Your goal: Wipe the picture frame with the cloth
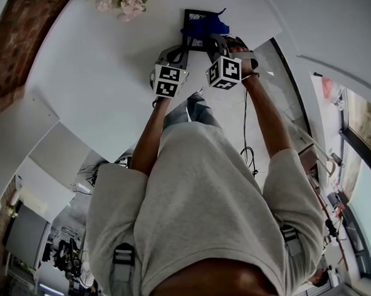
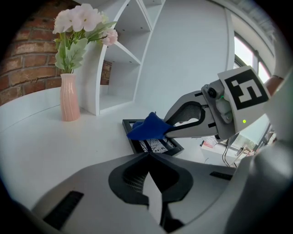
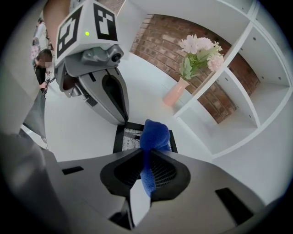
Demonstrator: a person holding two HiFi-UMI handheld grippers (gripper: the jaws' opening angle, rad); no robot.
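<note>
The right gripper [image 3: 145,153] has its jaws clamped on the blue cloth [image 3: 153,135], bunched over the picture frame [image 3: 130,133], which lies flat on the worktop [image 2: 55,141] toward its right edge. The left gripper [image 2: 149,154], jaws together and empty, seems to pin the frame's corner steady for wiping.

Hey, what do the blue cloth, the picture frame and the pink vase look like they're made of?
The cloth: soft fuzzy fabric, likely microfibre; it bunches and folds. The picture frame: matte black moulding, wood or plastic, cannot tell. The vase: smooth pale pink, probably ceramic with a slight sheen.
</note>
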